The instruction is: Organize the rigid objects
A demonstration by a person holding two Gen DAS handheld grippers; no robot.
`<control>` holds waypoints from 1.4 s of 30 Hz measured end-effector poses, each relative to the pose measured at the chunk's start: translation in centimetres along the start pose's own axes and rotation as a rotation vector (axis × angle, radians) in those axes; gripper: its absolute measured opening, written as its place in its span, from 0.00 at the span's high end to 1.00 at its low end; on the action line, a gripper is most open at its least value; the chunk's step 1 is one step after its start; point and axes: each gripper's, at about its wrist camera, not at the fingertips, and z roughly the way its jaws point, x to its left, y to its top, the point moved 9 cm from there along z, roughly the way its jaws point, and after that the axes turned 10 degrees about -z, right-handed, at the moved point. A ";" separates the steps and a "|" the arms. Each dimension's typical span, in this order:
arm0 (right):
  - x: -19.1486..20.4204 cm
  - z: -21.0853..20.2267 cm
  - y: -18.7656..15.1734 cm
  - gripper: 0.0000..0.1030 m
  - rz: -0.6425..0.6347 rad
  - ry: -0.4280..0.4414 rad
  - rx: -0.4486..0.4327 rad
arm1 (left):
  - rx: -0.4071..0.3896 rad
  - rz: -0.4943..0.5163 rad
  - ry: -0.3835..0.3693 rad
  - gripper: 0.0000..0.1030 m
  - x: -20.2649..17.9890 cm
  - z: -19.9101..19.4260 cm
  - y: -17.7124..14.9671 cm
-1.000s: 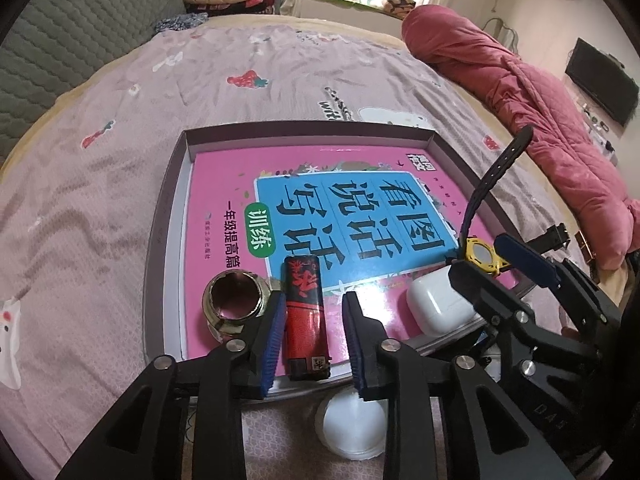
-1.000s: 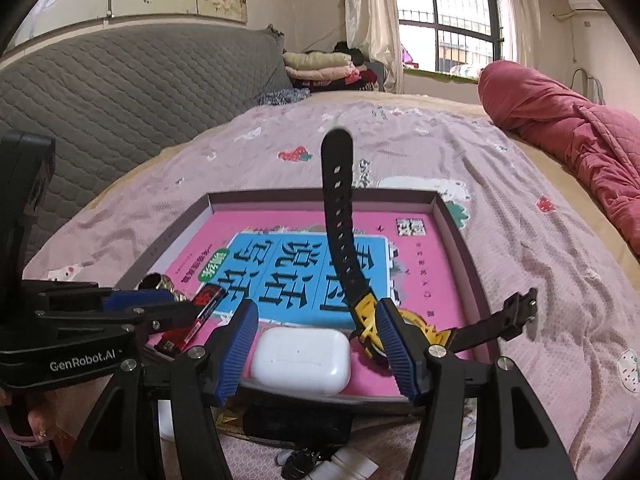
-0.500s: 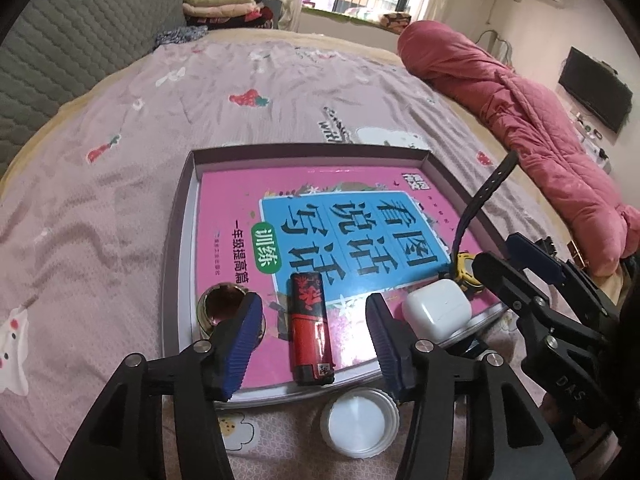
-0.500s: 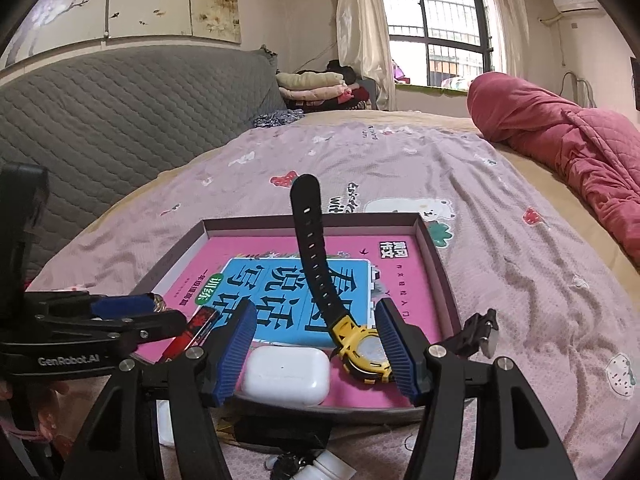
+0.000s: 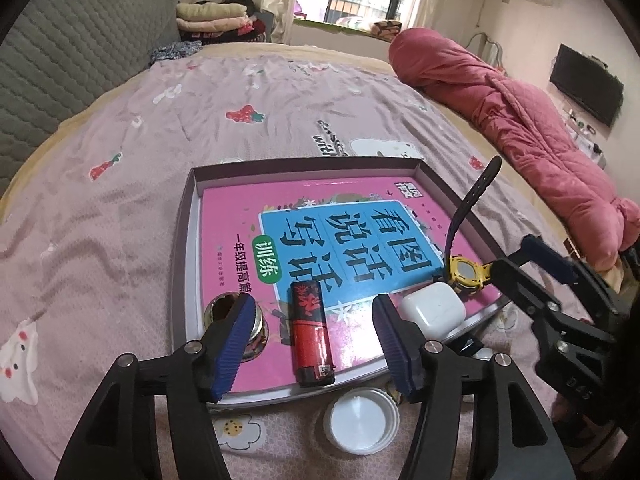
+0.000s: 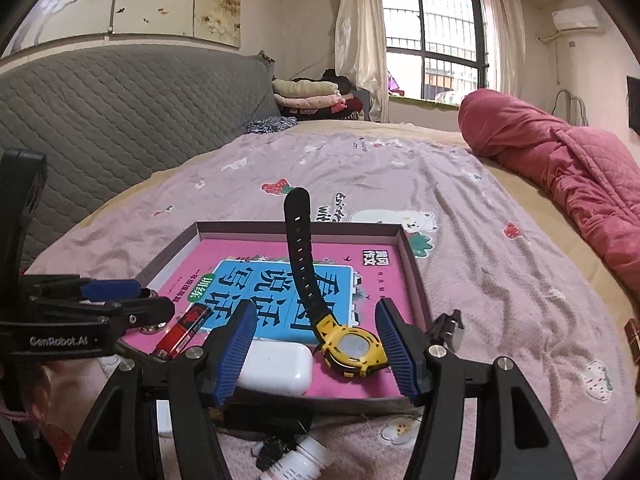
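A shallow box tray (image 5: 182,240) on the bed holds a pink book (image 5: 328,216). On the book lie a red lighter (image 5: 310,338), a small metal jar (image 5: 224,312), a white earbud case (image 5: 432,312) and a yellow watch (image 5: 466,276) with a black strap standing up. My left gripper (image 5: 314,344) is open and empty, above the lighter. My right gripper (image 6: 314,350) is open and empty, just in front of the earbud case (image 6: 278,366) and the watch (image 6: 352,348). The lighter (image 6: 184,330) also shows in the right wrist view.
A white round lid (image 5: 360,420) lies on the bedsheet just in front of the tray. A small white bottle (image 6: 300,460) and dark bits lie under my right gripper. A red quilt (image 5: 520,120) lies at the right. A grey headboard (image 6: 120,120) stands on the left.
Both grippers have drawn back and risen from the tray. The left jaws have opened wider and left the lighter lying on the book.
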 end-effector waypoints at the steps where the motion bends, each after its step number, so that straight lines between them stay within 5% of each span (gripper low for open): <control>1: 0.0 -0.2 0.0 0.41 -0.004 -0.003 -0.001 | -0.002 0.003 0.004 0.39 0.0 0.0 0.0; 16: -1.3 -2.4 -1.7 0.41 0.068 -0.046 0.035 | 0.001 0.016 -0.036 0.34 -0.6 -0.9 -1.0; 42: 0.2 -3.4 -2.9 0.41 0.060 0.000 0.073 | -0.011 0.042 -0.061 0.33 -1.3 -2.2 -1.7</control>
